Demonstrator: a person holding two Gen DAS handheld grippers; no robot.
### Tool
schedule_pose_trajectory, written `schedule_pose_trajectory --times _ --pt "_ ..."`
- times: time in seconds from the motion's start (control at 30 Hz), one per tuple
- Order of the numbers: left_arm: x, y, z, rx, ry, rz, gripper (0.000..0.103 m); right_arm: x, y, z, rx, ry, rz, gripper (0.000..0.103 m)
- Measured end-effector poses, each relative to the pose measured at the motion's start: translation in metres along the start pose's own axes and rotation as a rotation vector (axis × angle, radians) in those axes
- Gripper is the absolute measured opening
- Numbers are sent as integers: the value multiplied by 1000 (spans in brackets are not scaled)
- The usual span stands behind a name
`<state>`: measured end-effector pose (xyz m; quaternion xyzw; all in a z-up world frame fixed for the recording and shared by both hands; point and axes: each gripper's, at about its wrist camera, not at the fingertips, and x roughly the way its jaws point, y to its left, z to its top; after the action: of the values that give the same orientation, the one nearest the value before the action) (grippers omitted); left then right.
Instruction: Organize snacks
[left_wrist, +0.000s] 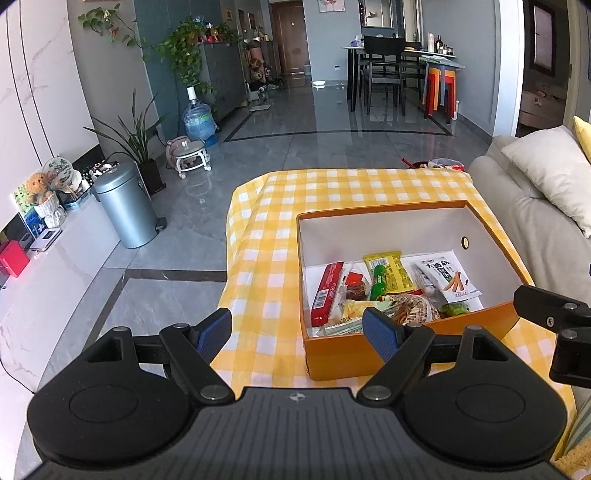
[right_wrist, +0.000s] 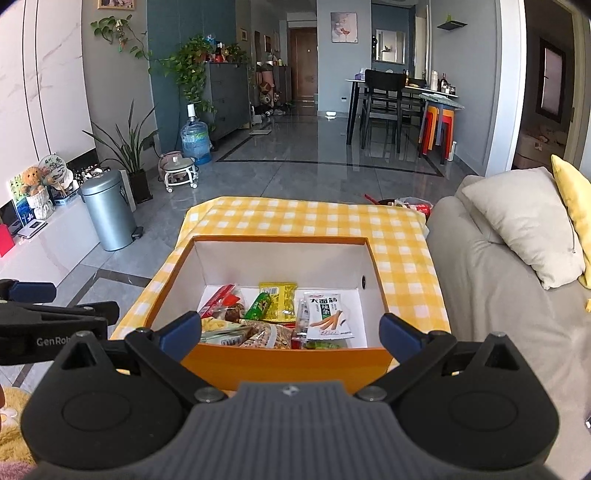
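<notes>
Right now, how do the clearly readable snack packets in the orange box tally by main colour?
Red: 1, long packet
Yellow: 1, packet
Green: 1, tube-shaped packet
White: 1, packet with printed sticks
Total: 4. More wrappers lie piled near the orange box front wall, too jumbled to count.

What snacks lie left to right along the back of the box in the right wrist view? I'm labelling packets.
Inside the orange box: red packet → green packet → yellow packet → white packet with orange sticks.

A home living room: sofa (right_wrist: 498, 295), dining table (right_wrist: 402, 92), houseplants (right_wrist: 188, 70), water jug (right_wrist: 195, 142).
</notes>
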<state>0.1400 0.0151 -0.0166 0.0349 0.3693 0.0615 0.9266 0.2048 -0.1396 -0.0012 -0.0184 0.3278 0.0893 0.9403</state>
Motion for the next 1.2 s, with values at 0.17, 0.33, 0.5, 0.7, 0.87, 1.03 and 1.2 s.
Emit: schedule_pose_trajectory --times 0.17,0.33,0.5,0.7,0.87,1.03,1.2 --pt "2 -3 -1 10 -5 -2 94 -1 -4 0 10 -5 -9 99" --pt "1 -5 -2 12 -3 -3 94 -1 -7 -2 24 2 -12 99" --pt "1 -4 -2 7 0 -2 94 -2 -4 -5 10 4 -1 99" --pt "-1 -3 -3 1 5 5 94 -3 -2 -6 4 5 3 99" --pt "-1 -2 -3 0 6 3 94 -3 -2 -6 1 4 3 99" --pt "-2 -2 -3 5 5 2 94 -3 -1 -6 9 6 1 99" --pt "-2 -3 -3 2 5 5 94 -3 -1 -7 12 8 2 99"
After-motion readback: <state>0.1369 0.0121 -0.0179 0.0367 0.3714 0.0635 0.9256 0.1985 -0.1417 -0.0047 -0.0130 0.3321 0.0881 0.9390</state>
